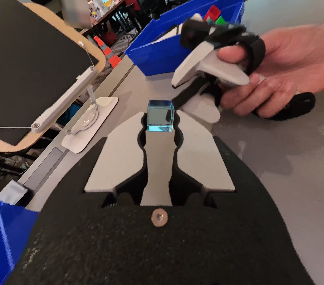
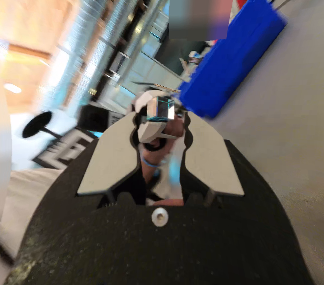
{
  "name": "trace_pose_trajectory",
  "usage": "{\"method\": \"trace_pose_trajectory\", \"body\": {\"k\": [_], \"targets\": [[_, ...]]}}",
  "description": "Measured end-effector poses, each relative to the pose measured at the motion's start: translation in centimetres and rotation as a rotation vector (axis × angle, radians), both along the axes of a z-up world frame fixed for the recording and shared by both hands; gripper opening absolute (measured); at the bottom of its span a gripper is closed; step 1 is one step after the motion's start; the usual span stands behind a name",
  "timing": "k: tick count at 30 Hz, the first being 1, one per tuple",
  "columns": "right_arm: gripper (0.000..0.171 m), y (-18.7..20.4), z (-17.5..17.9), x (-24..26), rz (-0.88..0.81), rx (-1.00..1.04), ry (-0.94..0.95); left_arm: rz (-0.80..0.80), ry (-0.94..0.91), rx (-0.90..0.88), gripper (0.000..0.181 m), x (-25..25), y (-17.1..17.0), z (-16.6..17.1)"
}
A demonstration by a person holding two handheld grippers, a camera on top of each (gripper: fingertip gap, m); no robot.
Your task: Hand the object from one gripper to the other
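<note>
Clear, blue-tinted glass or acrylic is what the small cube looks made of, and it is sitting pinched between the tips of the left gripper, whose white fingers with black pads are closing on its two side faces. The cube's front, top and bottom are sticking out past the tips, probably so that the other tool has free faces to take.

Just to the right of the cube, in the left wrist view, the right gripper is hanging tilted in a person's hand, one white finger nearly touching the cube's right edge. Its own blurred view is showing the cube ahead of its tips, in line with the gap, with the jaws standing apart and wider than the cube. I judge the handover not yet made: the right jaws are gripping nothing, and the approach wants the cube centred between them before they shut.

Behind the cube, a blue plastic bin is resting on the grey tabletop, holding red and green pieces.
</note>
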State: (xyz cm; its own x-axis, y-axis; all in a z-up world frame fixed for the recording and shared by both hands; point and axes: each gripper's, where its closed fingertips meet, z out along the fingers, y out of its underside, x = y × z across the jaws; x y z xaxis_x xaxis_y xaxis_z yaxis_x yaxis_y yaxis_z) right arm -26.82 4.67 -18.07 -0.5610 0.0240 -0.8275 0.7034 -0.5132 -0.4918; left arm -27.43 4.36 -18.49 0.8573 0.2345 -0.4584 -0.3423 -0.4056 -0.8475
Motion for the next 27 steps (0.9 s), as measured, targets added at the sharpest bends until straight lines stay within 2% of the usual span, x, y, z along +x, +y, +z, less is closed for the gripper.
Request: {"method": "trace_pose_trajectory", "body": {"k": [4,6,9,12,15,16,21,23,27], "targets": [[0.052,0.8,-1.5,-1.1,-0.230,0.600,0.292,0.073,0.090,-0.146,0.028,-1.1,-0.4,-2.1],[0.040,0.8,-2.2,-1.4,-0.310,0.804,0.300,0.095,0.169,-0.229,0.027,-1.3,-0.2,-3.2],[0.042,-1.0,-2.8,-0.4,-0.230,0.815,0.236,0.098,0.229,-0.306,0.027,-1.0,0.2,-4.2],[0.042,-0.9,-3.9,-0.5,-0.230,0.851,0.203,0.090,0.258,-0.319,0.027,-0.6,0.6,-4.2],[0.027,-0.8,-4.1,-0.7,-0.224,0.851,0.202,0.079,0.271,-0.323,0.028,-0.2,0.9,-4.2],[0.027,-0.8,-4.0,-0.7,-0.219,0.853,0.209,0.083,0.277,-0.320,0.028,-0.2,0.9,-4.2],[0.026,-0.8,-4.2,-0.7,-0.186,0.807,0.203,0.074,0.201,-0.272,0.028,-0.1,1.0,-4.3],[0.026,-0.1,-4.4,-1.3,-0.208,0.830,0.217,0.078,0.175,-0.260,0.028,-0.2,0.8,-4.3],[0.027,3.3,-5.3,-3.5,-0.343,1.039,0.339,0.093,0.132,-0.237,0.028,-0.6,0.5,-4.2]]}}
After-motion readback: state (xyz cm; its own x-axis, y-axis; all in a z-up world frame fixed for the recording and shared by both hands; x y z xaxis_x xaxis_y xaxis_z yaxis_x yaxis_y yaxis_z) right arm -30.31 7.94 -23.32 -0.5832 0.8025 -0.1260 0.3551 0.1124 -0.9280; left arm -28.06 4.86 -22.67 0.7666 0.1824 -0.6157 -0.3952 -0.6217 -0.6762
